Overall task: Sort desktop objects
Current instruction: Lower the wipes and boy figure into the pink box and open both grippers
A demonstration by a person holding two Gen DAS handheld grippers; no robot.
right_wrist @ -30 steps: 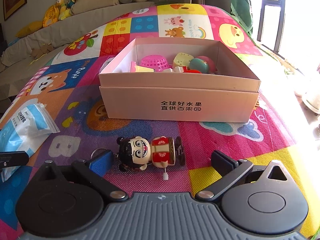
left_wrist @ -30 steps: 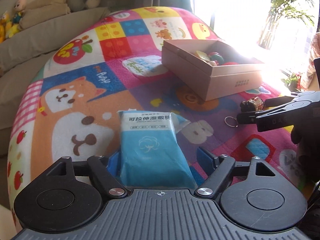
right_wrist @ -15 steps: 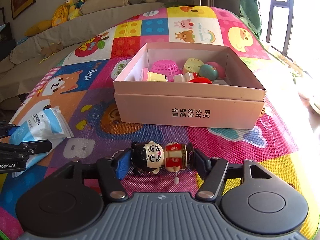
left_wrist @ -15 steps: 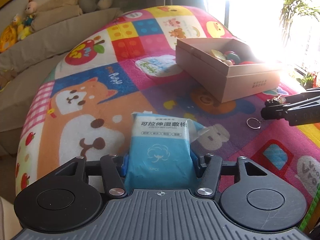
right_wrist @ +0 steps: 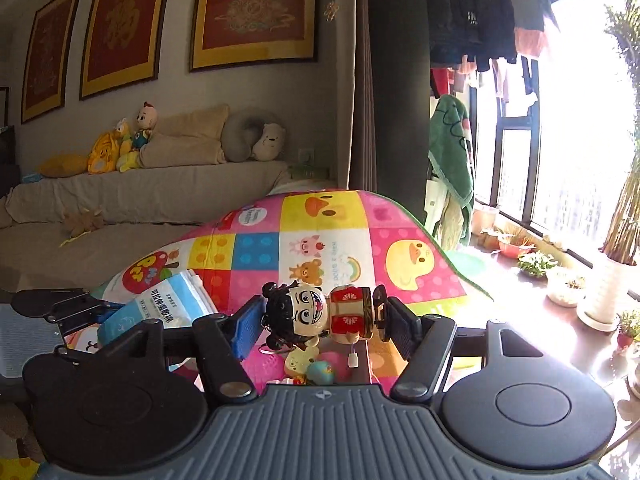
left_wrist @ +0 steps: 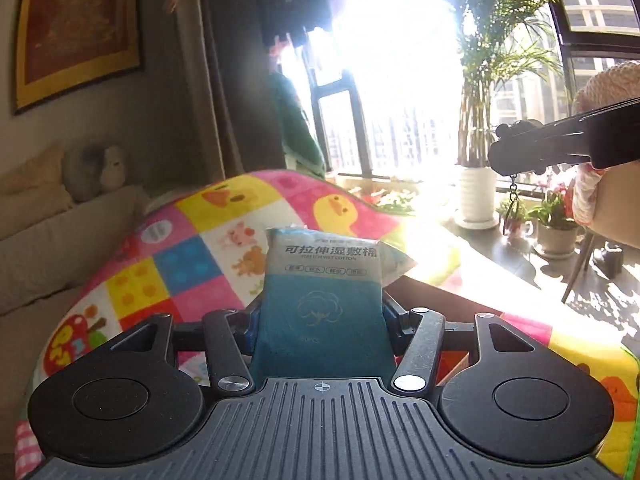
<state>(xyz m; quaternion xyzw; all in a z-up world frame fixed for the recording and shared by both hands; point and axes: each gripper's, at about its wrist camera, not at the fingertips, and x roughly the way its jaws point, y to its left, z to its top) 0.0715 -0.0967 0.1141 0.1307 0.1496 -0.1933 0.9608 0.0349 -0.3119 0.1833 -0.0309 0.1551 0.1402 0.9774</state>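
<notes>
Cartoon play mat point(right_wrist: 332, 236) below, left claw point(left_wrist: 320, 320) pinching wipes pack point(left_wrist: 324, 300), right claw point(right_wrist: 320, 316) pinching doll toy point(right_wrist: 320, 312), both raised, angled slightly down

a home living room: sofa point(right_wrist: 140, 192), hung laundry point(right_wrist: 480, 20).

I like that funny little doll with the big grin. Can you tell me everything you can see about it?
The little doll is a shiny, plastic-looking toy with black hair in buns, a pale face, wide eyes and a toothy grin. Its body is red with gold and white patterns. It lies sideways, head to the left, lifted above the colourful mat. The right gripper pinches it by head and feet. A small white knob hangs below it.
</notes>
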